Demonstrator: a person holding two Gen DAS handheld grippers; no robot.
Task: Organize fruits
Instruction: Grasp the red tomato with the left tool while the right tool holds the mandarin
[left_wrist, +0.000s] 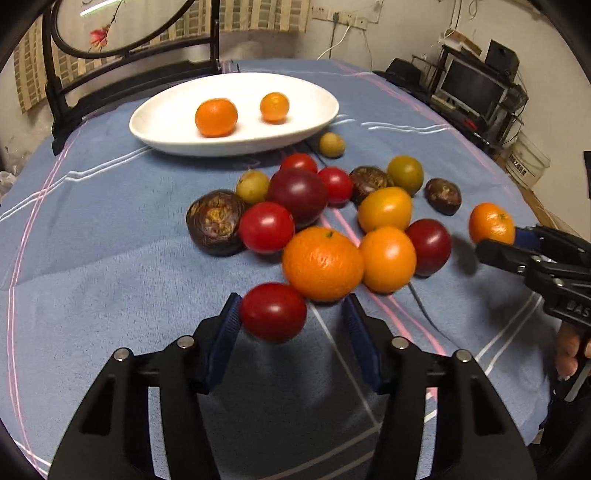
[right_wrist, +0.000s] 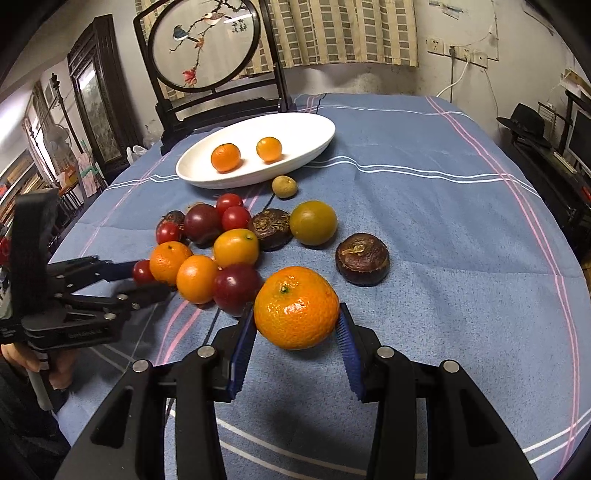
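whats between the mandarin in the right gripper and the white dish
Loose fruit in the right wrist view: past the held mandarin lie a dark plum, a yellow tomato and red tomatoes, then the white dish.

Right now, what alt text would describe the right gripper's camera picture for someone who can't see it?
The right gripper clasps a mandarin above a blue tablecloth. Behind it lies a fruit pile and a white dish holding two small oranges.

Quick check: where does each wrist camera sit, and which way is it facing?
Left wrist: on the left tool, looking down over a red tomato toward the white dish; right tool at right edge.
Right wrist: on the right tool, over its gripped mandarin; left tool at left.
Shared: dish, fruit pile, both tools.
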